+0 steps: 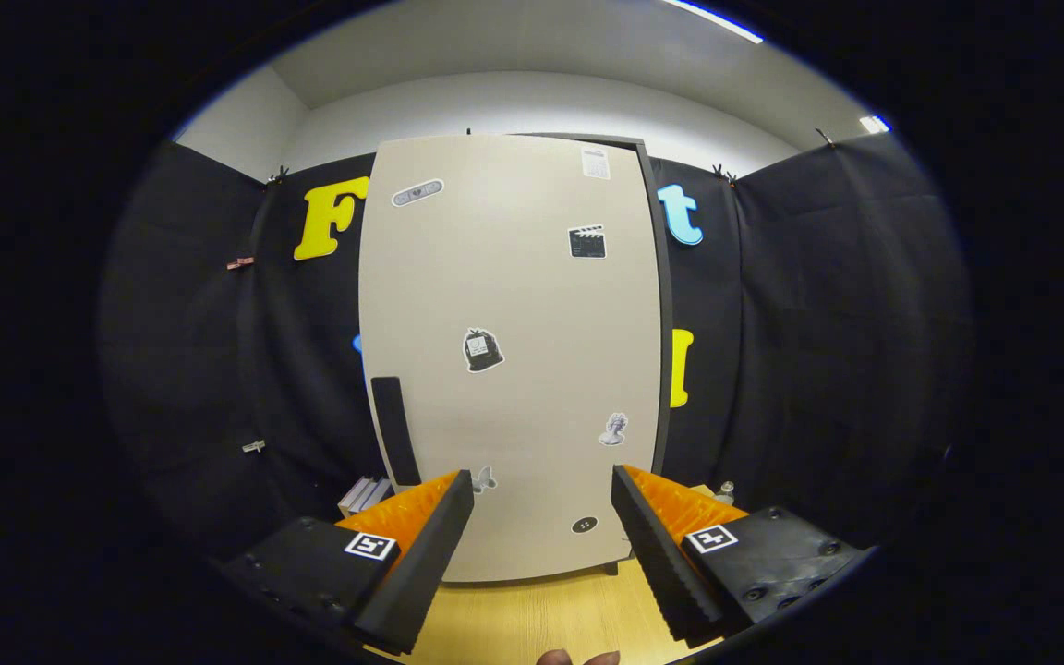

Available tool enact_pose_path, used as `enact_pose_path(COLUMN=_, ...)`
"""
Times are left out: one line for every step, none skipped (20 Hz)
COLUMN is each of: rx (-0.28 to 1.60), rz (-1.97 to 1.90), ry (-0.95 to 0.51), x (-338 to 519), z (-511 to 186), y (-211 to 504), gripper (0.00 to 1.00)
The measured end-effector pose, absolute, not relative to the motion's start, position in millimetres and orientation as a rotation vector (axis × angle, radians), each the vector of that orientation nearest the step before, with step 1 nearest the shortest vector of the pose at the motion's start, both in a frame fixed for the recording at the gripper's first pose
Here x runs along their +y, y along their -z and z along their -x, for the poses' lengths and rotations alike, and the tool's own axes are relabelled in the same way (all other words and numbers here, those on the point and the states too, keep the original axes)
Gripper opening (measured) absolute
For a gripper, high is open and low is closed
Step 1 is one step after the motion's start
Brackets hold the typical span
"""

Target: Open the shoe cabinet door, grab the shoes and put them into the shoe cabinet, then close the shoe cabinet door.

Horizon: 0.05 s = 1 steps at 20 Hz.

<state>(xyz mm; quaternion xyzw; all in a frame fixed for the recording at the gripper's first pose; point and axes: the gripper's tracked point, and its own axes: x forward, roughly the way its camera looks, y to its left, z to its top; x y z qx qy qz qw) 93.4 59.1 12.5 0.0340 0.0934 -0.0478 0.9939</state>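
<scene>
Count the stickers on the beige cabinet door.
7: oval top left, white top right, clapperboard, black centre, figure lower right, one by the open hand-held gripper, dark oval below.

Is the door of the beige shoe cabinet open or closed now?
Closed: the beige stickered door covers the cabinet's whole front. The tool is open, holding nothing.

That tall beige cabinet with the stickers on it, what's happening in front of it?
A person is holding a two-finger gripper up to the tall beige shoe cabinet door, which is shut. The fingers are spread open with nothing between them, pointed at the lower part of the door. The dark vertical handle sits just beyond the left finger, untouched. The cabinet stands on a light wooden floor.
</scene>
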Motion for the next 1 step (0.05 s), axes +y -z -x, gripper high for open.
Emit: enact_pose_path(rx=0.186, rz=-0.066, ry=0.098, x=58.7, z=-94.3, y=-13.5, gripper=0.98)
